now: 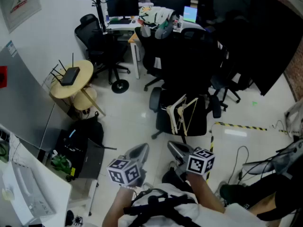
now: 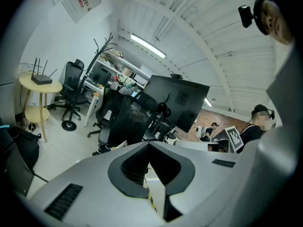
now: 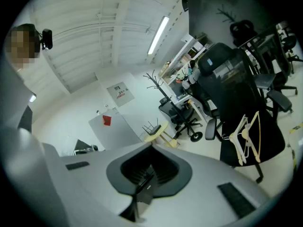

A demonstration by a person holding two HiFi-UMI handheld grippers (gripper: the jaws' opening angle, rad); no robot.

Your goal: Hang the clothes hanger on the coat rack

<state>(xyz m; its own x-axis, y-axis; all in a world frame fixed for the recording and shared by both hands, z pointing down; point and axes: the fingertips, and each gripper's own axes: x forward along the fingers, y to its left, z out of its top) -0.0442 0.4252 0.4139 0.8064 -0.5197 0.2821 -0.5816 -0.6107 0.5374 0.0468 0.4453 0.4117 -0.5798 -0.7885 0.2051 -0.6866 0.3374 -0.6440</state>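
Several pale wooden clothes hangers (image 1: pixel 180 112) hang on the back of a black office chair (image 1: pixel 182 79); the right gripper view shows the hangers (image 3: pixel 246 136) to the right. The black coat rack (image 1: pixel 98 8) stands far off by the desks, and appears as a coat rack (image 2: pixel 97 63) in the left gripper view and a coat rack (image 3: pixel 158 86) in the right gripper view. My left gripper (image 1: pixel 137 151) and right gripper (image 1: pixel 176 148) are low in the head view, short of the chair. Both are shut with nothing between the jaws, seen up close as the left gripper (image 2: pixel 148 143) and the right gripper (image 3: pixel 151 145).
A round wooden table (image 1: pixel 87 72) with a router stands at the left, with a stool under it and a black bag (image 1: pixel 80 131) nearby. More office chairs crowd the desks (image 1: pixel 123 26). Yellow-black tape (image 1: pixel 246 126) and cables lie on the floor at the right.
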